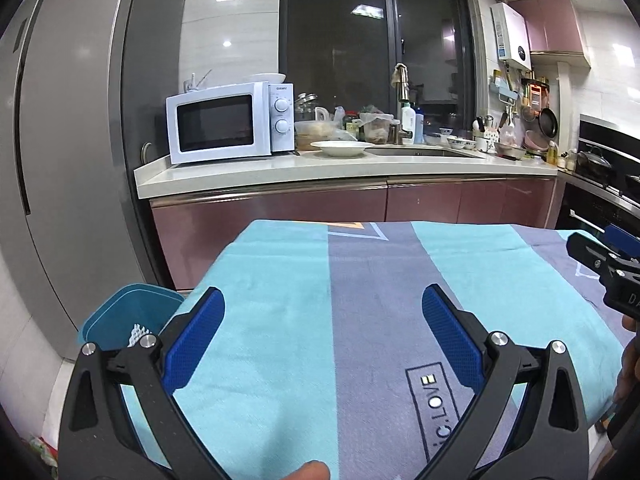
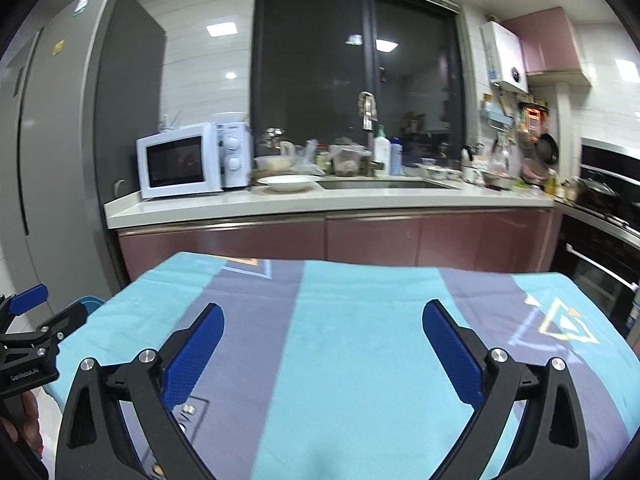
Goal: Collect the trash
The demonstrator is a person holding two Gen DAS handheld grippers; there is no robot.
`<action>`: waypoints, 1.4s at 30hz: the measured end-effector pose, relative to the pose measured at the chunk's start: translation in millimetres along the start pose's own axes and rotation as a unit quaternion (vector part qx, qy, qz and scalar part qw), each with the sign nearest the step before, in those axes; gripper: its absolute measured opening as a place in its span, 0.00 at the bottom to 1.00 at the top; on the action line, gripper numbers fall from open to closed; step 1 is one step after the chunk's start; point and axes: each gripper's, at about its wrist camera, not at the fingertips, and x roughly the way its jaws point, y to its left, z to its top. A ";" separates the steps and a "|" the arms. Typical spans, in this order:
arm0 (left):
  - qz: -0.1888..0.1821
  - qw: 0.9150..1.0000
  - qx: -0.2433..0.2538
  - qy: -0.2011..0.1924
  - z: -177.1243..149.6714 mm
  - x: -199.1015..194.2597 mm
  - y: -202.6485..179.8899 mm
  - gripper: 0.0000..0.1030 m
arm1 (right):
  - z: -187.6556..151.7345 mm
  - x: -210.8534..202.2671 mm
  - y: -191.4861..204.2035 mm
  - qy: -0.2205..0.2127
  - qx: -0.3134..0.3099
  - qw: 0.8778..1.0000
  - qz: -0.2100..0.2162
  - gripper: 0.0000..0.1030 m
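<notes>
Under your grippers lies a matt woven tablecloth (image 1: 280, 320), soft-looking, striped turquoise and grey. Your left gripper (image 1: 323, 336) has matt black plastic arms, dimpled blue rubbery pads (image 1: 192, 344) and shiny metal rivets. The teal bin (image 1: 116, 316) looks like smooth plastic. Beyond you, the fridge (image 1: 60, 160) is brushed grey metal, the cabinet doors (image 1: 280, 216) glossy mauve, the countertop (image 1: 260, 172) polished pale stone.
</notes>
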 end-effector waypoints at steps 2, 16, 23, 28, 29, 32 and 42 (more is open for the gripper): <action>-0.007 1.000 0.002 -0.003 -2.6 -2.2 -1.9 0.95 | -4.6 -6.1 -6.4 0.000 0.003 1.000 -0.011 0.93; -0.045 0.999 0.015 -0.026 -23.1 -31.3 -20.2 0.95 | -31.2 -46.2 -23.9 -0.013 0.009 0.997 -0.070 0.93; -0.054 0.997 0.020 -0.043 -32.1 -51.7 -20.3 0.95 | -44.3 -78.3 -18.3 -0.047 0.004 0.994 -0.098 0.93; -0.053 0.996 0.027 -0.064 -43.6 -70.4 -21.3 0.95 | -51.1 -95.5 -15.1 -0.069 0.004 0.991 -0.111 0.93; -0.052 0.996 0.031 -0.067 -47.7 -74.0 -21.3 0.95 | -51.5 -97.6 -14.4 -0.071 0.004 0.991 -0.113 0.93; -0.047 0.996 0.030 -0.071 -54.3 -80.7 -17.4 0.95 | -53.2 -105.0 -13.8 -0.079 0.006 0.990 -0.116 0.93; -0.023 0.993 -0.013 -0.116 -59.8 -102.8 13.5 0.95 | -64.1 -133.4 -0.3 -0.128 -0.005 0.985 -0.114 0.93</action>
